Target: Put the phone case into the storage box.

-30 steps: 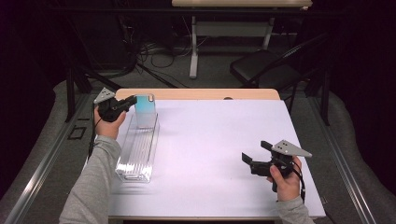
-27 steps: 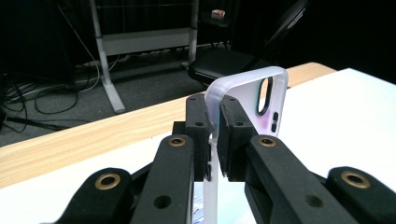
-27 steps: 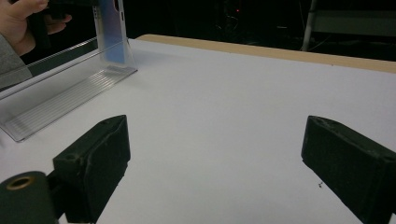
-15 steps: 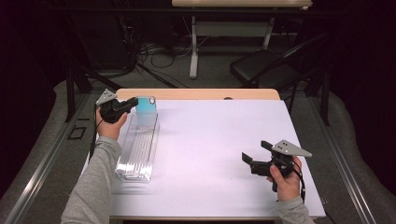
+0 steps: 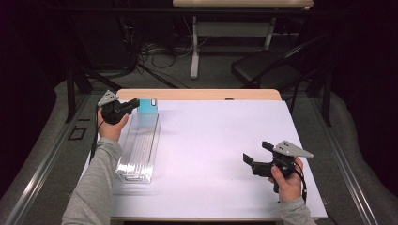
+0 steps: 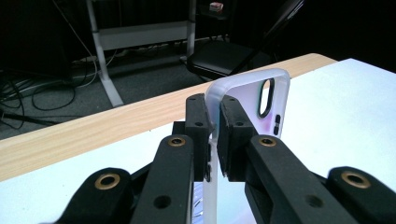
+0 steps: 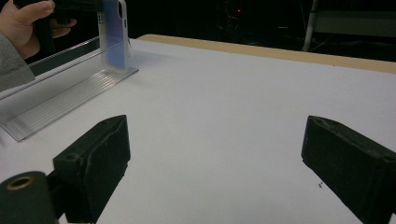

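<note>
Table (image 5: pixel 211 140) is sitting under a white cover, wood edge showing along the far side. Clear plastic rack (image 5: pixel 140 150) is lying lengthwise near the left edge, ribbed base, low walls. Nothing is standing btwn the two grippers, white surface is bare there. Beyond the table: black chair (image 5: pixel 263 70), white desk legs (image 5: pixel 195 47), cables on the floor.

Phone case (image 6: pixel 247 107) is standing upright at the far end of the rack, translucent rim w/ oval camera cutout toward the top. Its lower part is getting cut off behind the jaws in the left gripper view, so can't tell whether its bottom edge is touching the rack base. In the high view it's showing as a small teal patch (image 5: pixel 147 107), detail too small to read.

Left gripper (image 6: pixel 215 135) is clamping the phone case by its edge, pads pressing both faces, jaws nearly together.

Right gripper (image 7: pixel 215 158) is hovering low over the near right of the table, jaws standing wide apart, holding nothing, well apart from the rack.
</note>
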A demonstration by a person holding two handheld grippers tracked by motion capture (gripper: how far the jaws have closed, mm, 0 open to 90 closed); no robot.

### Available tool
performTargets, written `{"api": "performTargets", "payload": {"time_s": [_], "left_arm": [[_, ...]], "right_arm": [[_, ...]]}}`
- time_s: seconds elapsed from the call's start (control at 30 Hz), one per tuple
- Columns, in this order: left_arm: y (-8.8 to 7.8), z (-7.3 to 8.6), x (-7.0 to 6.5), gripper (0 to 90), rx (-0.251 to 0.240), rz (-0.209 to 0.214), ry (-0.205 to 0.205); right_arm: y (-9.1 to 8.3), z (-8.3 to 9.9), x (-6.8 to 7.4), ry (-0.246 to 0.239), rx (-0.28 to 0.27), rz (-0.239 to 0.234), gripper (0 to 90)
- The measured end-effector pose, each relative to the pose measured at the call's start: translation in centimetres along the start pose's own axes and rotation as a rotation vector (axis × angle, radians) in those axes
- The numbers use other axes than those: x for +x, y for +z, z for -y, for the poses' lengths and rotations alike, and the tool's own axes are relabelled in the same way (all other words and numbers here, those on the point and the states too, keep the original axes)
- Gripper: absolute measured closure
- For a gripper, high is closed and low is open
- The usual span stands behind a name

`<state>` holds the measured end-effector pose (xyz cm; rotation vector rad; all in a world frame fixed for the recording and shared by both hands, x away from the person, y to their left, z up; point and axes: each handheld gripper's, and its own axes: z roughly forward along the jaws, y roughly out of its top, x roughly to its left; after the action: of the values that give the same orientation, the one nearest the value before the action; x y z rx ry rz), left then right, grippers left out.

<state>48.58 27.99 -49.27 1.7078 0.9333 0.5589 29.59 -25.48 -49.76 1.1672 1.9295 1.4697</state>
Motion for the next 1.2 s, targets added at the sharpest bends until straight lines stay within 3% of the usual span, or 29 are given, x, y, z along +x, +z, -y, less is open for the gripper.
{"api": "performTargets", "payload": {"time_s": [0.3,1.2], "left_arm": [[0.0,0.0,0.0,83.1,0.005,-0.017,0.009],[-0.3,0.5,1.1,80.9,0.032,-0.040,-0.027]], "right_arm": [[0.1,0.0,0.1,0.000,0.006,-0.001,7.7],[0.2,0.2,0.0,-0.005,0.012,-0.003,7.7]]}}
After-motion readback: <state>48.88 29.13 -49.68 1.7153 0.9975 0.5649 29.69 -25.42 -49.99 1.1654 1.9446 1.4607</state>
